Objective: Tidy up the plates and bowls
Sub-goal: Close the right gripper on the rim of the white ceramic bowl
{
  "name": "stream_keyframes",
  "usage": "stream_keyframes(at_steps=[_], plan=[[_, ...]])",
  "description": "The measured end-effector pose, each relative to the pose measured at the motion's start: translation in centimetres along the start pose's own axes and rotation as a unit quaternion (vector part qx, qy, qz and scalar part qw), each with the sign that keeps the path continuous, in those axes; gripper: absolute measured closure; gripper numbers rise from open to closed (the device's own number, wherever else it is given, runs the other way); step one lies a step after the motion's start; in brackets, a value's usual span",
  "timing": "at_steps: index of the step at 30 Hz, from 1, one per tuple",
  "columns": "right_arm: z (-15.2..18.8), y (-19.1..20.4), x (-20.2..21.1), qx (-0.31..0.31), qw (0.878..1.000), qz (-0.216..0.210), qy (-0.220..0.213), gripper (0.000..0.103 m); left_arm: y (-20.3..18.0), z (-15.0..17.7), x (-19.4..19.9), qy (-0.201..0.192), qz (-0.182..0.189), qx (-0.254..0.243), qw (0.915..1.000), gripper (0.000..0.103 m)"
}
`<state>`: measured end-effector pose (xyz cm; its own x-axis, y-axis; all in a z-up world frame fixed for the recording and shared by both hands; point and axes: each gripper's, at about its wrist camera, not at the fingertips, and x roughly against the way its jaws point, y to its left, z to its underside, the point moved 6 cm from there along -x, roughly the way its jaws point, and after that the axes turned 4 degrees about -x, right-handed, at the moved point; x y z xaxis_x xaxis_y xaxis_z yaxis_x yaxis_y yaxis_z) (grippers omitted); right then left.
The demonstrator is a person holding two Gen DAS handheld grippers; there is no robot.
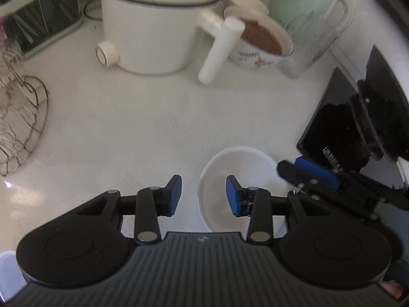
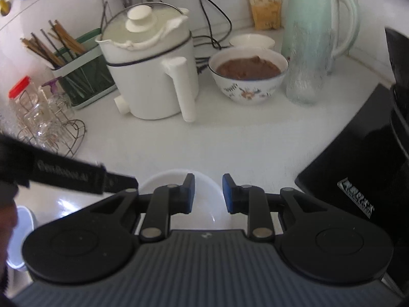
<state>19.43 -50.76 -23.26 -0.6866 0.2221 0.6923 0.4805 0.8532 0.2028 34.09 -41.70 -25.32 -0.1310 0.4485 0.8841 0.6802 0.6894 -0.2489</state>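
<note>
White countertop fills both of our views, running back to a tiled wall hung with cables. Nearest to us, a plain white ceramic bowl sits empty on the counter beside a glossy black appliance. Our left gripper hangs over the bowl's left rim with its blue-padded jaws partly apart and nothing between them; one pad is above the bowl's inside, the other above bare counter. Our right gripper stands above the same bowl, jaws narrowly parted and holding nothing. Whether either pad touches the rim, we cannot tell. Further back stand a white electric cooking pot with a stick handle and a floral-patterned bowl full of brown food, with a small white bowl behind it. A ribbed clear glass and a pale green kettle stand to the right; a green chopstick holder and a wire rack of glasses to the left.
</note>
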Motion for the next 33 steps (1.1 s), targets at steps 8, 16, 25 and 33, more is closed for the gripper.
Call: stream_keyframes(at_steps=[8, 16, 25, 33], plan=[[1.3, -1.7, -1.6, -0.058, 0.997, -0.002, 0.045, 0.076, 0.9, 1.3, -2.2, 0.013, 0.001, 0.027, 0.9995, 0.061], [2.8, -2.3, -3.1, -0.092, 0.992, -0.02, 0.08, 0.075, 1.1, 1.8, -3.0, 0.017, 0.017, 0.053, 0.9983, 0.081], [3.1, -2.5, -3.2, -0.093, 0.992, -0.023, 0.088, 0.088, 0.8, 2.4, -3.3, 0.021, 0.028, 0.059, 0.9976, 0.094], [2.3, -2.2, -2.1, -0.082, 0.994, -0.03, 0.065, 0.091, 1.1, 2.7, -2.1, 0.014, 0.036, 0.074, 0.9965, 0.094]])
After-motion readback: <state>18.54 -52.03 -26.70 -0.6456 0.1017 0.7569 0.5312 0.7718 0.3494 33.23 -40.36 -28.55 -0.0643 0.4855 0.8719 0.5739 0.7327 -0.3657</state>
